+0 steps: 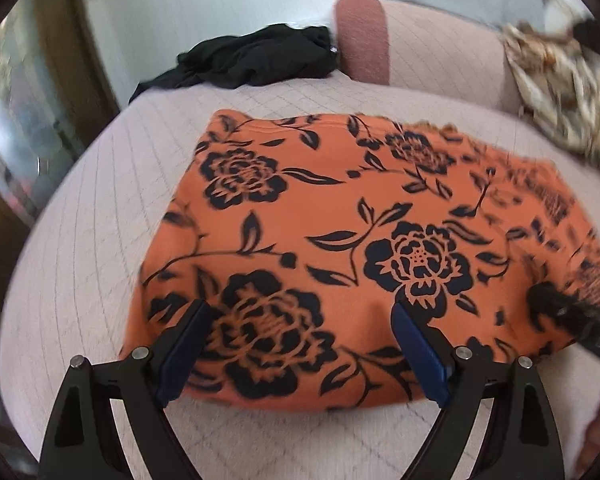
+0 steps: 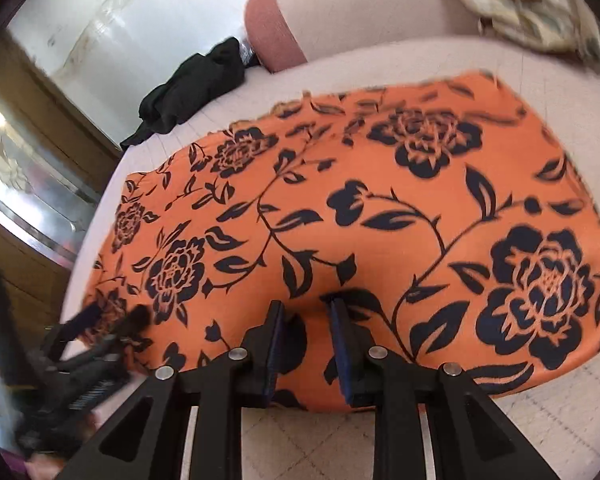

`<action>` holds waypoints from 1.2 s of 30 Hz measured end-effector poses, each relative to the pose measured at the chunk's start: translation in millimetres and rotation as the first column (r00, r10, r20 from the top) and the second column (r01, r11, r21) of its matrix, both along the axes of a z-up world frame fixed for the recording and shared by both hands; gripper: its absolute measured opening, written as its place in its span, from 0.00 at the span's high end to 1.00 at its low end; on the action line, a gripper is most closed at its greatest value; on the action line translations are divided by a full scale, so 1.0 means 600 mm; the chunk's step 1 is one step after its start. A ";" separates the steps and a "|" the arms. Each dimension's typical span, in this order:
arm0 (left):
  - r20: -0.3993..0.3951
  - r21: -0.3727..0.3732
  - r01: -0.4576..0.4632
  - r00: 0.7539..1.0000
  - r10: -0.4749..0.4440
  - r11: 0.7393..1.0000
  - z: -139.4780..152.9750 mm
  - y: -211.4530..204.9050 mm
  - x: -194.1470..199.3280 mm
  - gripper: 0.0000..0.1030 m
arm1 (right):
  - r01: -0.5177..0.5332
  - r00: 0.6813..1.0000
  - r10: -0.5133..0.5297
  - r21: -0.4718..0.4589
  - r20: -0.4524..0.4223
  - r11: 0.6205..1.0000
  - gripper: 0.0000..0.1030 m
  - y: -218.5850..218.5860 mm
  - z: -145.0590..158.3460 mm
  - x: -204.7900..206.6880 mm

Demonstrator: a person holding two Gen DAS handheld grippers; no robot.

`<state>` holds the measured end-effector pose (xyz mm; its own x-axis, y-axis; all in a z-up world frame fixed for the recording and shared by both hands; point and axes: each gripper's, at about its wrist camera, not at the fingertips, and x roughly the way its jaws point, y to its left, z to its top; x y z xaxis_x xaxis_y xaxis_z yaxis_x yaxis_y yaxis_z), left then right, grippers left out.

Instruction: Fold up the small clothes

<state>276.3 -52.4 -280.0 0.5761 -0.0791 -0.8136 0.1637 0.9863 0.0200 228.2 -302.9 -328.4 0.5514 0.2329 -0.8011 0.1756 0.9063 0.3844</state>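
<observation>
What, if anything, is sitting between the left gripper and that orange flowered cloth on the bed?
Nothing visible. The left gripper hangs with jaws wide over the near edge of the orange floral cloth, bare fabric between its fingers. The black garment lies far back, clear of it.

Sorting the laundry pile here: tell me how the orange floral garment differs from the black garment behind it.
The orange floral garment is spread flat in the middle of the bed; the black garment lies crumpled in a heap near the far edge. The orange one carries a dark flower print; the black one looks plain. The orange one covers far more of the bed. Both rest on the same pale quilted cover.
</observation>
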 end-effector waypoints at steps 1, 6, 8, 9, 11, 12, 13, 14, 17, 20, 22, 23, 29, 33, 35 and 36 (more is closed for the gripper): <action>-0.010 -0.055 -0.019 1.000 0.018 0.998 0.007 0.018 -0.006 0.11 | -0.010 1.000 0.010 -0.021 -0.004 1.000 0.74 0.005 0.002 0.002; -0.061 -0.222 -0.209 0.978 0.200 0.952 0.017 0.118 -0.035 0.11 | 0.008 1.000 -0.008 0.042 0.000 0.999 0.71 -0.008 -0.009 0.005; -0.066 -0.243 -0.281 0.960 0.273 0.929 0.014 0.150 -0.050 0.11 | 0.011 1.000 -0.012 0.095 0.007 0.995 0.61 -0.016 -0.012 0.006; -0.069 -0.254 -0.309 0.951 0.301 0.916 0.011 0.163 -0.058 0.11 | 0.009 1.000 -0.011 0.126 0.013 0.992 0.48 -0.017 -0.013 0.005; -0.098 -0.286 -0.346 0.938 0.332 0.894 -0.002 0.180 -0.071 0.11 | -0.008 0.999 0.003 0.158 0.035 0.987 0.38 -0.012 -0.010 0.006; -0.127 -0.305 -0.352 0.936 0.328 0.885 -0.012 0.185 -0.077 0.11 | -0.014 0.999 0.009 0.137 0.036 0.991 0.37 -0.005 -0.008 0.006; -0.159 -0.323 -0.351 0.936 0.316 0.879 -0.023 0.184 -0.079 0.11 | -0.024 0.999 0.021 0.100 0.039 0.995 0.36 0.003 -0.007 0.007; -0.188 -0.338 -0.350 0.935 0.302 0.874 -0.032 0.181 -0.080 0.11 | -0.029 0.999 0.026 0.082 0.041 0.996 0.36 0.008 -0.006 0.007; -0.151 -0.347 -0.300 0.953 0.262 0.889 -0.026 0.164 -0.072 0.11 | -0.045 0.998 0.044 0.019 0.046 0.999 0.35 0.023 -0.004 0.007; -0.167 -0.427 -0.320 0.947 0.274 0.846 -0.035 0.176 -0.049 0.11 | -0.046 0.998 0.045 0.002 0.052 0.999 0.35 0.027 -0.004 0.003; -0.151 -0.422 -0.324 0.946 0.287 0.846 -0.038 0.178 -0.032 0.18 | -0.047 0.997 0.047 0.005 0.053 0.999 0.35 0.026 -0.004 0.003; -0.131 -0.426 -0.319 0.948 0.291 0.847 -0.036 0.174 -0.024 0.27 | -0.047 0.998 0.047 0.010 0.052 0.999 0.35 0.024 -0.005 0.003; -0.099 -0.509 -0.238 0.971 0.218 0.827 -0.048 0.152 -0.007 0.68 | -0.030 0.999 0.027 0.062 0.043 0.998 0.35 0.015 -0.005 0.004; -0.047 -0.469 -0.194 0.980 0.195 0.861 -0.045 0.128 0.003 0.50 | -0.017 0.999 0.014 0.093 0.036 0.995 0.35 0.009 -0.005 0.004; -0.080 -0.496 -0.227 0.973 0.216 0.838 -0.056 0.131 0.014 0.40 | -0.014 0.999 0.011 0.098 0.036 0.995 0.35 0.008 -0.005 0.003; -0.083 -0.523 -0.243 0.969 0.235 0.817 -0.055 0.136 0.014 0.40 | -0.015 0.999 0.011 0.097 0.036 0.995 0.35 0.009 -0.004 0.004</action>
<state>284.7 29.5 -312.8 0.6220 -0.3579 -0.6965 -0.0818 0.8548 -0.5124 230.4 -297.5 -331.1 0.5753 0.3160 -0.7544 0.1490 0.8664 0.4765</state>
